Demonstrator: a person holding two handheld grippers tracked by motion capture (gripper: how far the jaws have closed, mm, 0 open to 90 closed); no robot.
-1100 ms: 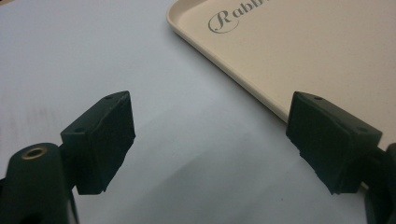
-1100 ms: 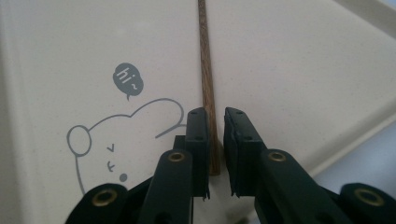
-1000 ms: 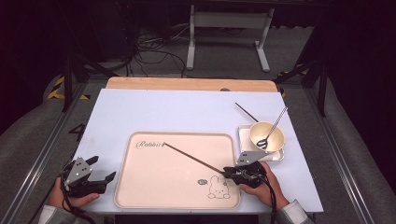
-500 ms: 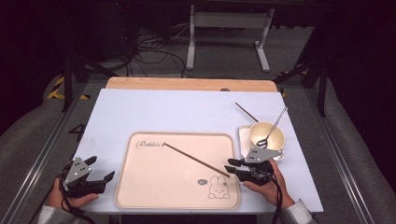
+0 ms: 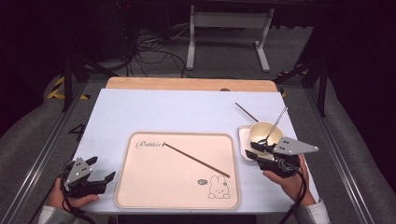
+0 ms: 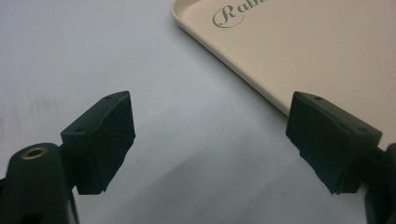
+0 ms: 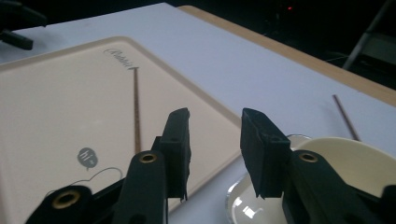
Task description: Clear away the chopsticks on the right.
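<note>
Being held above the desk edge beside the bowl (image 5: 264,132), the right tongs (image 5: 256,152) are partly open and empty. One chopstick (image 5: 196,160) is lying on the tray (image 5: 140,191); it should be approached low and gripped mid-length. The left tongs (image 5: 100,170) are being kept wide open, empty.

Dark room, grey floor (image 5: 154,65), cables (image 5: 154,44)

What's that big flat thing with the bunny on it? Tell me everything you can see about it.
It is a tray: a cream, rounded rectangle with a low raised rim, plastic by the look of it. It lies flat on the white table, near the person's edge, between the two claws. A small rabbit drawing sits near its right front corner and cursive lettering at its far left corner. One thin brown chopstick lies diagonally across it. Neither claw touches it.
</note>
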